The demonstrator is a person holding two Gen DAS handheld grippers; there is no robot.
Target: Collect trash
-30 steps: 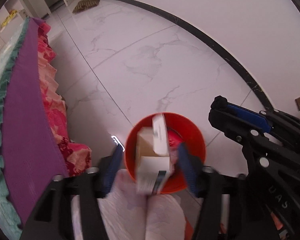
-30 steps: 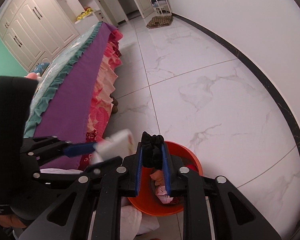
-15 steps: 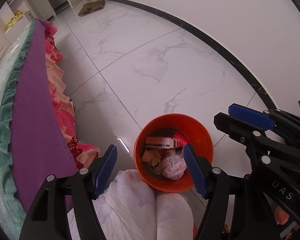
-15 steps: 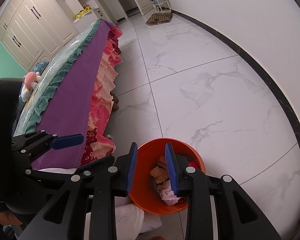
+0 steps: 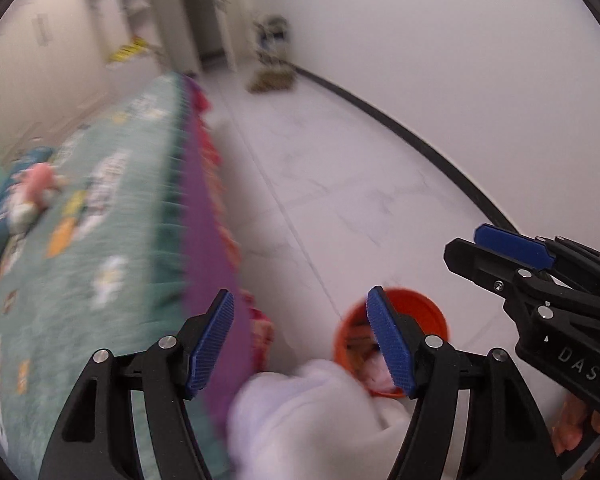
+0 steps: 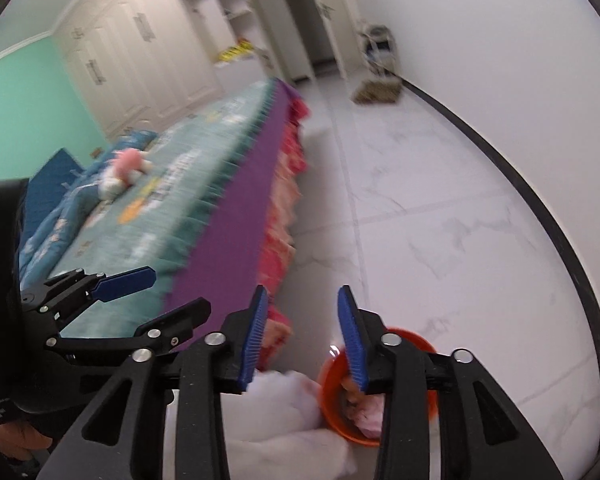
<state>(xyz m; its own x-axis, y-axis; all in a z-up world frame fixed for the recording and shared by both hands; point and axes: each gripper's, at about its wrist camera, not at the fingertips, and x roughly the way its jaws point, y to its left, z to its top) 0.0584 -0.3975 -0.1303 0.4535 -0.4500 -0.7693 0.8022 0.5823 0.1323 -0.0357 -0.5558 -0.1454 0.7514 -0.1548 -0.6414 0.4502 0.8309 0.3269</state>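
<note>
An orange bin (image 5: 428,316) stands on the white marble floor, low in the left wrist view, with crumpled pink and white trash inside. It also shows in the right wrist view (image 6: 332,400). My left gripper (image 5: 300,340) is open and empty, raised above the bin and the bed edge. My right gripper (image 6: 302,336) is open and empty above the bin's left side. The right gripper shows at the right edge of the left wrist view (image 5: 512,248), and the left gripper at the left of the right wrist view (image 6: 140,292).
A bed with a teal cover (image 6: 188,184), purple band and pink frill runs along the left. A pink plush toy (image 6: 130,164) lies on it. White trousers (image 5: 312,412) are at the bottom. Wardrobes (image 6: 140,48), a doorway and a rack (image 6: 380,48) stand far back.
A second ago the left gripper released a white carton and the right held a dark item; both went into the bin. Both grippers have since tilted up toward the room, and the views are blurred.
</note>
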